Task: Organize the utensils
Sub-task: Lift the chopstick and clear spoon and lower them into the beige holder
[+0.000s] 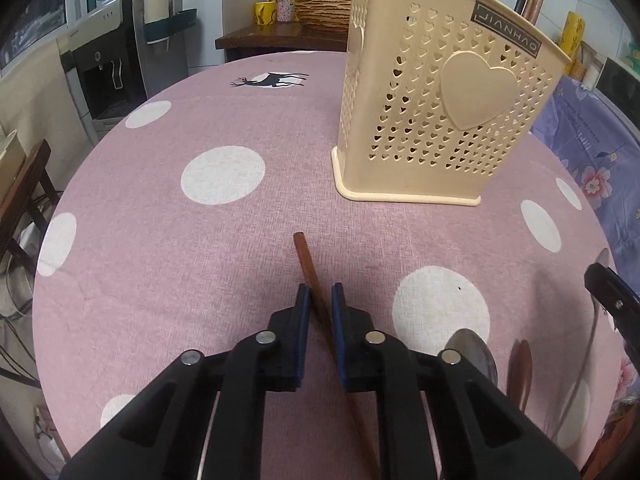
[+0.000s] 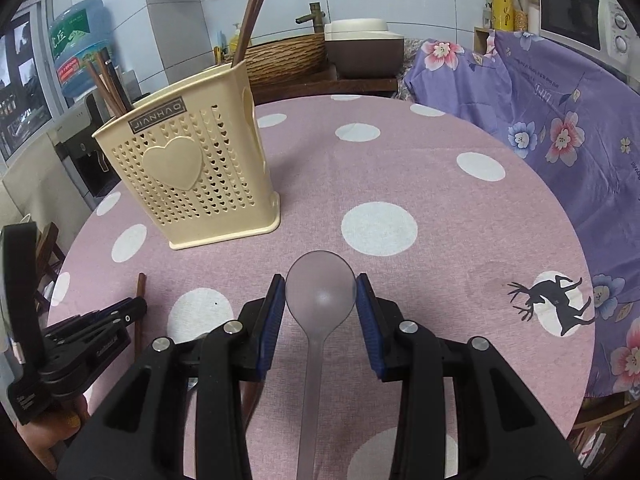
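**Both tongs loaded, holder ahead**

My left tongs are clamped on a brown wooden chopstick, whose far end juts past the pads over the pink dotted desk. My right tongs grip a translucent grey spoon by its bowl, handle running back toward me. The cream utensil holder stands upright on the desk beyond, with several chopsticks already in it. A metal spoon lies beside my left tongs.

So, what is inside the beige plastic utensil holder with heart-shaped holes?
Brown wooden chopsticks and dark-handled utensils stick out above the beige plastic utensil holder. Its walls hide their lower parts and anything else inside.
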A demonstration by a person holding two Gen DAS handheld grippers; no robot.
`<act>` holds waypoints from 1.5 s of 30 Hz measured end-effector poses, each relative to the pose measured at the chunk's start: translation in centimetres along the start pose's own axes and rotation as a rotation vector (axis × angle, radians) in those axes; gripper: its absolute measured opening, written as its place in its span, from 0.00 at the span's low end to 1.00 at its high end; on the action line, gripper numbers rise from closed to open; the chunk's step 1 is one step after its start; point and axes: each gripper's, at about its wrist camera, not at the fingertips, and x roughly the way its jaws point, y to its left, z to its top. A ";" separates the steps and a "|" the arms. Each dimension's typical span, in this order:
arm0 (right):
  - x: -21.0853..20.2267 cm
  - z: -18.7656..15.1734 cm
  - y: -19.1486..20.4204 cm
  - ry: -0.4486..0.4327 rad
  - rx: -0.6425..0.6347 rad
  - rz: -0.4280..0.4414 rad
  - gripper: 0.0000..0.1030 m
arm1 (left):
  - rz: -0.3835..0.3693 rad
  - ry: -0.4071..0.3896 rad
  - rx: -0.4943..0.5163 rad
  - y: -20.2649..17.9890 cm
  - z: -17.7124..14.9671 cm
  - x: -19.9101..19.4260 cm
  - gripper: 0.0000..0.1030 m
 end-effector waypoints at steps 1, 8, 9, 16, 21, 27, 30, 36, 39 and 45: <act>-0.1 -0.1 0.0 -0.002 -0.001 -0.002 0.36 | 0.003 0.000 0.003 -0.1 0.1 0.0 0.10; -0.4 -0.2 -0.3 -0.006 0.009 0.003 0.36 | 0.019 0.000 0.012 -0.5 0.3 0.2 0.08; -0.4 -0.2 -0.4 -0.007 0.011 0.003 0.36 | 0.020 0.000 0.013 -0.6 0.3 0.2 0.08; -0.8 -0.2 -0.4 -0.019 0.006 0.007 0.36 | 0.009 0.001 0.004 -0.5 0.8 0.5 0.07; -1.8 0.0 -0.4 -0.035 -0.001 0.036 0.36 | -0.027 -0.052 -0.019 0.1 1.4 -1.2 0.07; -4.0 0.9 -0.4 -0.071 -0.003 0.085 0.36 | -0.083 -0.163 -0.037 1.1 2.5 -6.0 0.07; -5.3 1.4 -0.5 -0.095 -0.010 0.102 0.36 | -0.113 -0.231 -0.050 1.9 2.9 -8.9 0.07; -7.4 2.5 -1.2 -0.141 -0.013 0.116 0.36 | -0.142 -0.337 -0.058 2.7 3.4 -13.1 0.07; -7.9 2.9 -1.5 -0.148 -0.003 0.134 0.36 | -0.144 -0.367 -0.059 2.8 3.6 -14.3 0.07; -8.4 3.0 -1.4 -0.157 -0.018 0.124 0.36 | -0.146 -0.395 -0.059 3.0 3.8 -15.2 0.07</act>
